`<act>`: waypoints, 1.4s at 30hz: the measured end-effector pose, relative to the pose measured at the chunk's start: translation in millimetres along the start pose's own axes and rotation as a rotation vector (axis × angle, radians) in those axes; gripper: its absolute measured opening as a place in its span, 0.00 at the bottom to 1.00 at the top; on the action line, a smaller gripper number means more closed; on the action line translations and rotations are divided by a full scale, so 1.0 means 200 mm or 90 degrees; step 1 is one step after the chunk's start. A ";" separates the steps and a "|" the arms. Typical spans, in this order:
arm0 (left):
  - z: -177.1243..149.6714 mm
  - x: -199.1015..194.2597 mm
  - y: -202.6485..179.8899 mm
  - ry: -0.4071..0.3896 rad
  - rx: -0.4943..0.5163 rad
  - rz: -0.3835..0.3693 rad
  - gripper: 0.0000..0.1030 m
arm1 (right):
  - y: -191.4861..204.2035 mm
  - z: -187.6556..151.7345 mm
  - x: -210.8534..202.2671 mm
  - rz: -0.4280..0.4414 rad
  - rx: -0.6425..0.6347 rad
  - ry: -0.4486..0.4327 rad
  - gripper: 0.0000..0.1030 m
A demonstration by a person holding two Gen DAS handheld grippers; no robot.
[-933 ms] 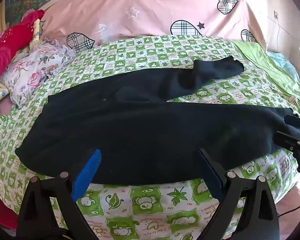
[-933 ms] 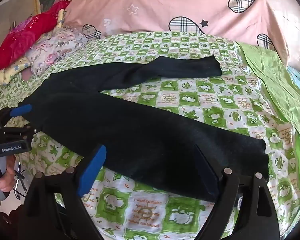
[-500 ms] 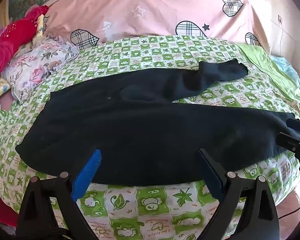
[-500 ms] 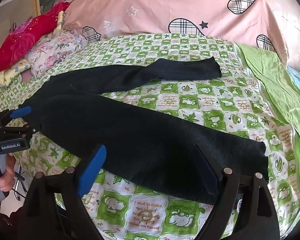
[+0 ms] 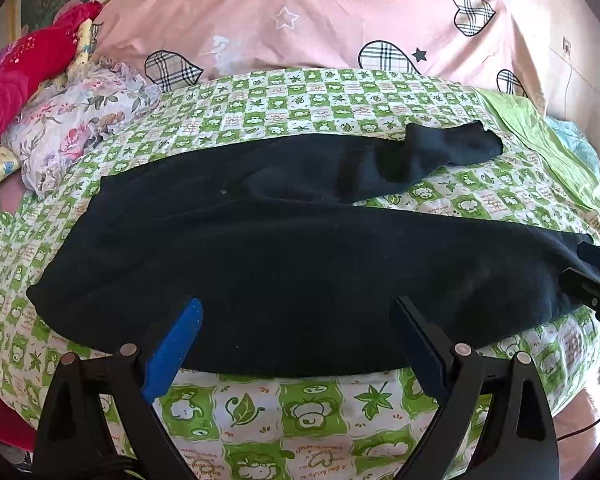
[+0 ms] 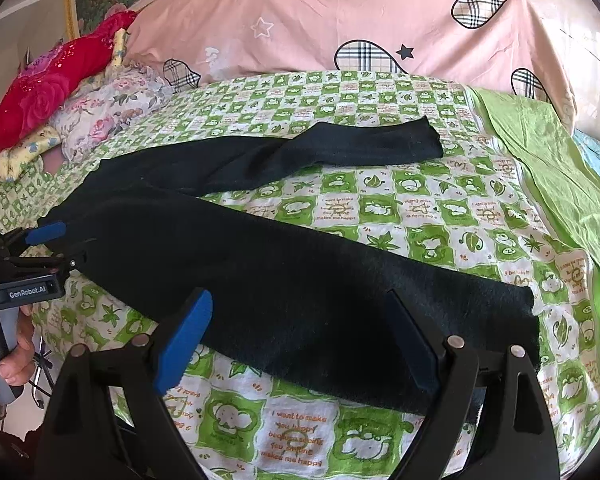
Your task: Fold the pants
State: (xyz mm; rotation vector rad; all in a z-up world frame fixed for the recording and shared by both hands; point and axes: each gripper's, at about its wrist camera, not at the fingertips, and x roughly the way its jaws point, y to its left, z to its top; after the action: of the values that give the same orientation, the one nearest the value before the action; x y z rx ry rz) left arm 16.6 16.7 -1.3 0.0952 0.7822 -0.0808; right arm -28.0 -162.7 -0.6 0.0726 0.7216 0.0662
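A bed covered by a green-and-white checked sheet [image 5: 340, 96] printed with leaves and cartoon animals is seen in both wrist views, and its far edge is backed by a large pink quilt [image 5: 320, 20] patterned with plaid hearts and stars. A plain lime-green cloth [image 6: 548, 152] is laid along the right edge of the bed. At the far left corner a crumpled floral white fabric [image 5: 72, 120] is heaped, with a bright red rose-patterned fabric [image 5: 16, 80] piled beyond it. The pair of black soft fabric pants [image 5: 280, 272] is spread flat across the middle of the bed, with the waist towards the left edge and the two legs splayed towards the right; the near leg runs along the front edge, while the far leg [image 6: 340, 148] angles off towards the far right, a wedge of sheet being exposed between them. The left gripper [image 5: 296, 328], black-framed with blue pads, is held spread wide at the near edge of the pants close to the waist, nothing being caught between its fingers. The right gripper [image 6: 300, 320] is likewise held spread apart, poised over the near leg by its cuff at the front edge, with the cloth not seen to be pinched.
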 end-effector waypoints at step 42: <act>0.00 -0.02 -0.03 0.000 0.016 -0.017 0.92 | 0.01 0.00 -0.03 0.013 0.016 -0.006 0.86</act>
State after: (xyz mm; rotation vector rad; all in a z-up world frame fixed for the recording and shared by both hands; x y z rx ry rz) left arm 13.9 10.1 1.4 0.1086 0.7819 -0.1158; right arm -32.2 -162.2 3.8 0.1047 0.7117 0.0753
